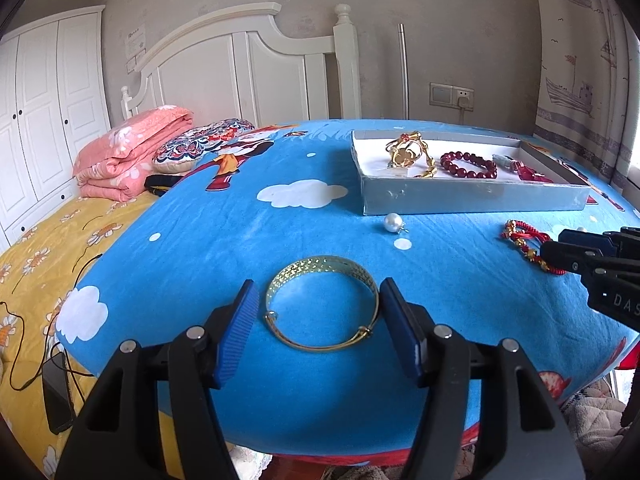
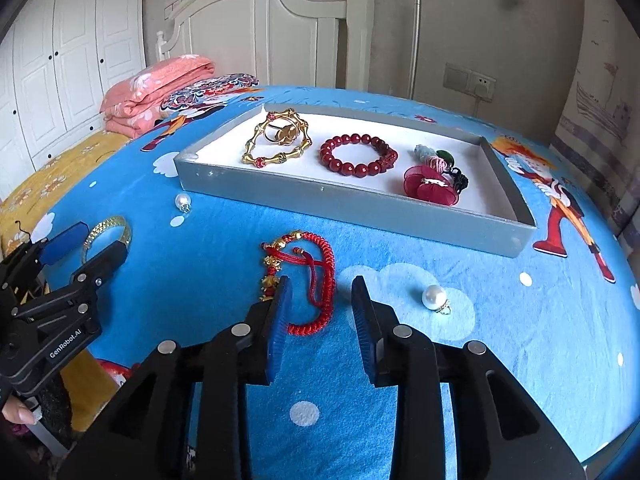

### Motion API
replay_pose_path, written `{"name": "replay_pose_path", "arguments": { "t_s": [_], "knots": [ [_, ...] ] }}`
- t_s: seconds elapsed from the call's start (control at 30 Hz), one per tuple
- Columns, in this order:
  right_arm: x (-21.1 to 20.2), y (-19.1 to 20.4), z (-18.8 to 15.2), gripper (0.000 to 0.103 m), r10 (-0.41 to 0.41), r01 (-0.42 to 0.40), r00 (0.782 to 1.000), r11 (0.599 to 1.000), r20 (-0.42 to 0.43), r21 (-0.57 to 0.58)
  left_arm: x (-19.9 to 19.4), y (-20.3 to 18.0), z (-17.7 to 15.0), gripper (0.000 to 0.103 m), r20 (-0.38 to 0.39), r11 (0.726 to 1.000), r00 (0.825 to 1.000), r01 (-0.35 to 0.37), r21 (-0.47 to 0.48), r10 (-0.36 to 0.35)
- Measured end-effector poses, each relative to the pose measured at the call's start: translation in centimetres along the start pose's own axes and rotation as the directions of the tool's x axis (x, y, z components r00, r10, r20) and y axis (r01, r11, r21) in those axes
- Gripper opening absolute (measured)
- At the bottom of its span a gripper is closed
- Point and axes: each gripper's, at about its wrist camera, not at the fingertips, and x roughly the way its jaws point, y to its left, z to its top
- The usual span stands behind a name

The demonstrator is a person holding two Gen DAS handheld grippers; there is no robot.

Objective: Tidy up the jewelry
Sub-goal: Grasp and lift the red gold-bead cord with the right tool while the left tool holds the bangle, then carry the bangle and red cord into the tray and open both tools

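Observation:
A gold bangle (image 1: pixel 322 303) lies on the blue cloth between the fingers of my open left gripper (image 1: pixel 318 300); it also shows in the right wrist view (image 2: pixel 107 232). My open right gripper (image 2: pixel 322 300) straddles one side of a red cord bracelet with gold beads (image 2: pixel 316 280), also visible in the left wrist view (image 1: pixel 524 242). A grey tray (image 2: pixel 352 210) holds a gold bamboo-link bracelet (image 2: pixel 276 140), a red bead bracelet (image 2: pixel 356 154) and a red flower piece (image 2: pixel 432 186). Pearl pendants lie loose on the cloth (image 2: pixel 435 297) (image 1: pixel 392 223).
The table's front edge drops off just below both grippers. A bed with a yellow sheet (image 1: pixel 36 264), folded pink quilt (image 1: pixel 128 156) and a phone with cable (image 1: pixel 56 396) lies to the left. Curtains (image 1: pixel 580 60) hang at the right.

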Motion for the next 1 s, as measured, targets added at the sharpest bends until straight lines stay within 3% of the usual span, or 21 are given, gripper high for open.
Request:
{"name": "replay_pose_path", "arguments": {
  "t_s": [0.1,0.2,0.3,0.37,0.47,1.0],
  "knots": [
    [0.0,0.1,0.0,0.021,0.014,-0.014,1.000,1.000,0.001,-0.012,-0.1,0.3,-0.1,0.066,0.003,1.000,1.000,-0.004,-0.008,0.004],
    [-0.1,0.6,-0.2,0.008,0.011,-0.011,1.000,0.999,0.011,-0.041,-0.1,0.9,-0.4,0.079,0.003,0.999,1.000,-0.019,-0.026,0.019],
    [-0.2,0.8,-0.5,0.008,0.002,0.000,1.000,0.999,0.028,-0.051,-0.1,1.6,-0.6,0.081,0.000,0.999,1.000,-0.003,-0.047,0.003],
    [-0.2,0.7,-0.5,0.008,0.003,-0.002,1.000,0.999,0.031,-0.044,-0.1,1.6,-0.7,0.079,0.001,0.999,1.000,0.005,-0.043,-0.005],
    [-0.3,0.5,-0.5,0.007,-0.001,0.002,0.999,0.999,0.035,-0.040,-0.4,1.4,-0.8,0.059,0.006,0.998,0.998,0.060,-0.036,-0.060],
    [-5.6,0.2,-0.9,0.007,-0.027,0.039,0.981,0.998,0.190,-0.058,-2.2,-1.9,0.1,0.057,0.053,0.995,0.995,0.085,0.060,-0.089]
  ]
}}
